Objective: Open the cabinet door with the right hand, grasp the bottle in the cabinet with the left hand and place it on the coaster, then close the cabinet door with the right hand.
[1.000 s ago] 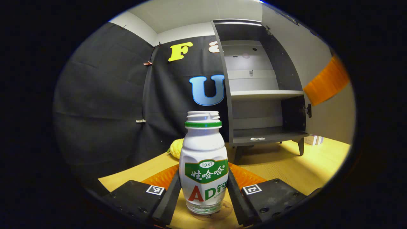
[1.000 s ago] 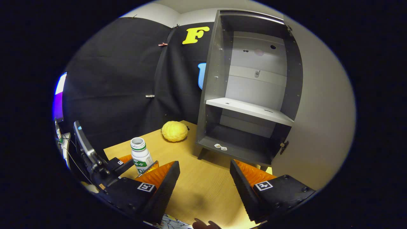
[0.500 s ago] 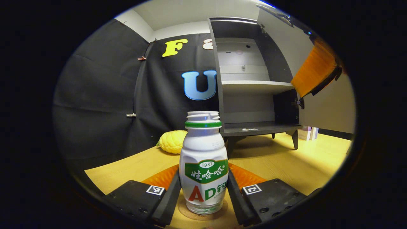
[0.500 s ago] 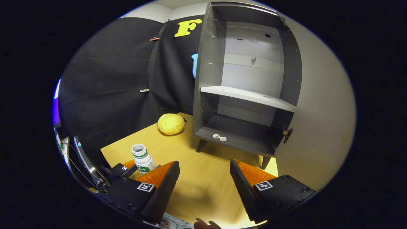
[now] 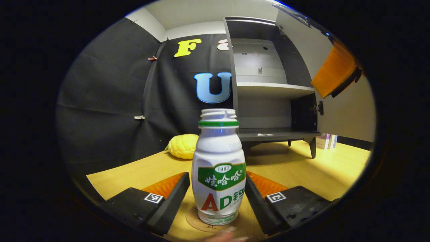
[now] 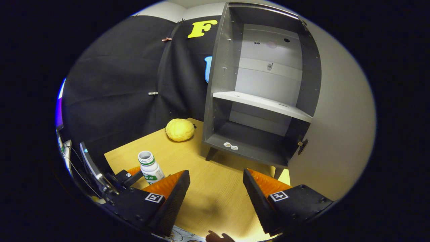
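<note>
The left gripper [image 5: 217, 198] has just spread its fingers off the yogurt-drink bottle [image 5: 218, 171], now upright on the cork coaster [image 5: 195, 220], so the wide-open right gripper [image 6: 216, 193] should next close the cabinet door [image 6: 339, 134].

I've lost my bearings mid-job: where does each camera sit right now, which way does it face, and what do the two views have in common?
Left gripper view: rides low over the table, facing the open cabinet; the left gripper has its fingers spread around the bottle, which stands on the coaster.
Right gripper view: sits higher, angled down at the cabinet and table; the right gripper is open with nothing between its fingers.
Shared: the bottle, cabinet, yellow fruit and table.
</note>
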Action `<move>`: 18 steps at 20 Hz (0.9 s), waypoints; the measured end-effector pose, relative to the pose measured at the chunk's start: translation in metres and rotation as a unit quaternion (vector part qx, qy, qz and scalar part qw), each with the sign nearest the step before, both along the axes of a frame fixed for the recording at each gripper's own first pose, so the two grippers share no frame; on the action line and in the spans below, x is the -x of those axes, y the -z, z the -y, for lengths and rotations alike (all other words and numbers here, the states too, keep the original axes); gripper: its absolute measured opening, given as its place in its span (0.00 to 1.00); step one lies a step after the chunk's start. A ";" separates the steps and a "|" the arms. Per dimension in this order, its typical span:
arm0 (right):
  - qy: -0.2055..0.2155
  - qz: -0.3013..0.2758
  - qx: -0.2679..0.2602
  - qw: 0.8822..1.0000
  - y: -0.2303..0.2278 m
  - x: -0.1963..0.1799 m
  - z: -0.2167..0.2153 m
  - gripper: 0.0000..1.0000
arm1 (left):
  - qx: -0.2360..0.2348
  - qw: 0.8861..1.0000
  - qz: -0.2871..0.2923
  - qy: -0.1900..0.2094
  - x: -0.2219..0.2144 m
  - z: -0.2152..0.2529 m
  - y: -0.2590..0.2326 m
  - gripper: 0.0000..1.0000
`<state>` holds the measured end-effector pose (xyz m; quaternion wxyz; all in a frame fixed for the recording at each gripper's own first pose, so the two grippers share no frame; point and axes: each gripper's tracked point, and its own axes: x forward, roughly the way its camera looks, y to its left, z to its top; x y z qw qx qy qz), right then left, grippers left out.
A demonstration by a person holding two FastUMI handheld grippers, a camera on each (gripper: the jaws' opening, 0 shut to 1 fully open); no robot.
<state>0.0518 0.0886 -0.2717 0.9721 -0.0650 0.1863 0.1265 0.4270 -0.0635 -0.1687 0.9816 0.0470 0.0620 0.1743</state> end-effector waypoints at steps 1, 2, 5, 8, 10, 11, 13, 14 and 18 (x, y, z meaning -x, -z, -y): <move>0.001 -0.001 0.001 1.000 -0.001 0.001 0.000 0.98 | -0.002 1.000 -0.006 0.001 -0.001 0.000 -0.002 0.98; 0.002 0.000 -0.001 1.000 -0.004 0.002 0.001 0.98 | -0.001 1.000 -0.011 0.001 0.001 0.000 -0.004 0.98; 0.007 0.009 -0.002 1.000 -0.018 0.003 0.007 0.98 | 0.007 1.000 -0.005 0.006 -0.002 0.004 -0.036 0.98; 0.017 0.031 -0.014 0.999 -0.052 0.012 0.021 0.98 | -0.001 1.000 -0.005 0.000 0.002 0.004 -0.087 0.98; 0.017 0.042 -0.031 0.998 -0.083 0.024 0.026 0.98 | -0.014 1.000 0.013 0.004 0.008 0.009 -0.137 0.98; 0.019 0.054 -0.035 0.998 -0.102 0.030 0.033 0.98 | -0.021 1.000 0.019 0.003 0.011 0.009 -0.162 0.98; 0.004 0.078 -0.039 0.996 -0.141 0.049 0.036 0.98 | -0.018 1.000 0.015 0.013 0.016 0.014 -0.200 0.98; -0.006 0.085 -0.031 0.996 -0.156 0.061 0.038 0.98 | -0.010 0.999 0.017 0.025 0.019 0.021 -0.220 0.98; -0.008 0.144 -0.026 0.989 -0.224 0.101 0.060 0.95 | 0.001 0.998 0.019 0.062 0.026 0.044 -0.303 0.98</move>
